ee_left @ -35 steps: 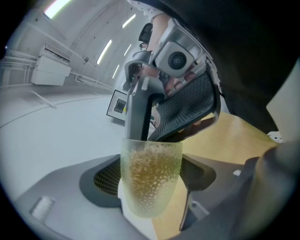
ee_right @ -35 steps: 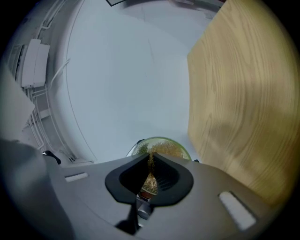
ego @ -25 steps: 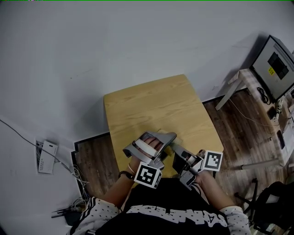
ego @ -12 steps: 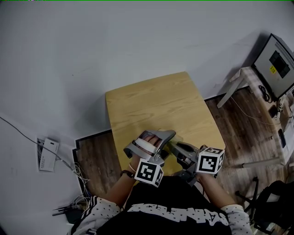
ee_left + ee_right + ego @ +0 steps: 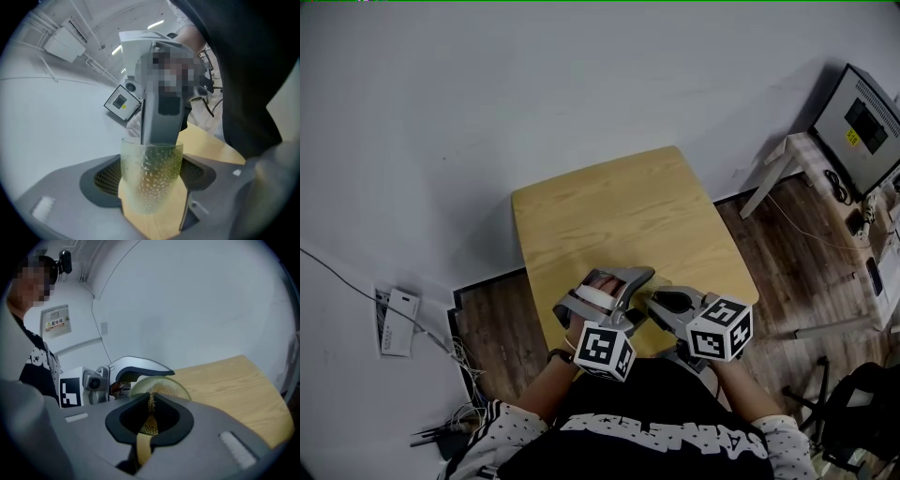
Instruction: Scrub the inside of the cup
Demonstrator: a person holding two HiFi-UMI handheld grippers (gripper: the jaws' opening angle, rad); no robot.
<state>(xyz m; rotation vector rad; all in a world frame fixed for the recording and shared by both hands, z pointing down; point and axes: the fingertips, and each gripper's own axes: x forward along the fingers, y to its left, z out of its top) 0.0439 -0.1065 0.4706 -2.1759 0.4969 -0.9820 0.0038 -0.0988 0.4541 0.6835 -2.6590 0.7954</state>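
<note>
At the 6 o'clock edge of the table (image 5: 609,211), the left gripper (image 5: 621,284) clamped the dimpled glass cup (image 5: 151,178) between its jaws, while the right gripper (image 5: 666,302), at its 3 o'clock, pinched a yellowish scrubber (image 5: 149,422) pointed into the cup's mouth.

Cup (image 5: 151,178) in left hand-held gripper (image 5: 630,292), brush (image 5: 150,425) in right hand-held gripper (image 5: 664,302) just right, over table (image 5: 609,206).

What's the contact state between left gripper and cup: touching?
Touching. The left gripper view shows the cup clamped between the two jaws of the left gripper, each side pressed against its dimpled wall.
</note>
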